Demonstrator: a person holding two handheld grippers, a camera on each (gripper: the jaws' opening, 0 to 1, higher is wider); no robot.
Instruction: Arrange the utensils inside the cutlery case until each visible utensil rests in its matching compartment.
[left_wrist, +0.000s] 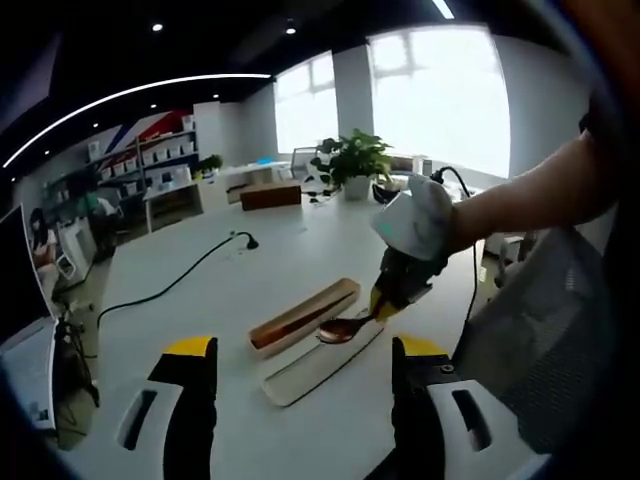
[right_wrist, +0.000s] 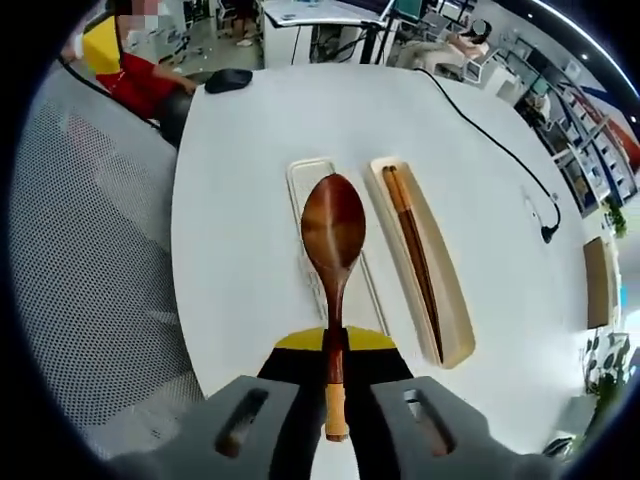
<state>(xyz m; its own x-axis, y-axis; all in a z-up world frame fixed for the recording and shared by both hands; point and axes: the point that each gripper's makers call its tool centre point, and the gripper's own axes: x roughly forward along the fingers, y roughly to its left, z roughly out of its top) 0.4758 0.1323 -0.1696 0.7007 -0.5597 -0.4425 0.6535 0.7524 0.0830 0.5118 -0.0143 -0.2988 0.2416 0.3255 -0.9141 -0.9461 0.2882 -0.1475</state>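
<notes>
A brown wooden spoon (right_wrist: 333, 235) is held by its handle in my right gripper (right_wrist: 334, 348), which is shut on it. The spoon's bowl hovers over the shallow pale half of the cutlery case (right_wrist: 303, 176). Beside it, the deeper wooden half (right_wrist: 455, 340) holds a pair of dark chopsticks (right_wrist: 415, 260). In the left gripper view, the right gripper (left_wrist: 398, 290) holds the spoon (left_wrist: 340, 328) over the pale half (left_wrist: 310, 372), with the chopstick half (left_wrist: 305, 315) behind. My left gripper (left_wrist: 305, 350) is open and holds nothing, a little short of the case.
The white table (right_wrist: 230, 260) ends at a curved edge next to a grey mesh chair (right_wrist: 90, 250). A black mouse (right_wrist: 228, 80) and a black cable (right_wrist: 500, 150) lie farther out. A potted plant (left_wrist: 352, 160) stands at the far end.
</notes>
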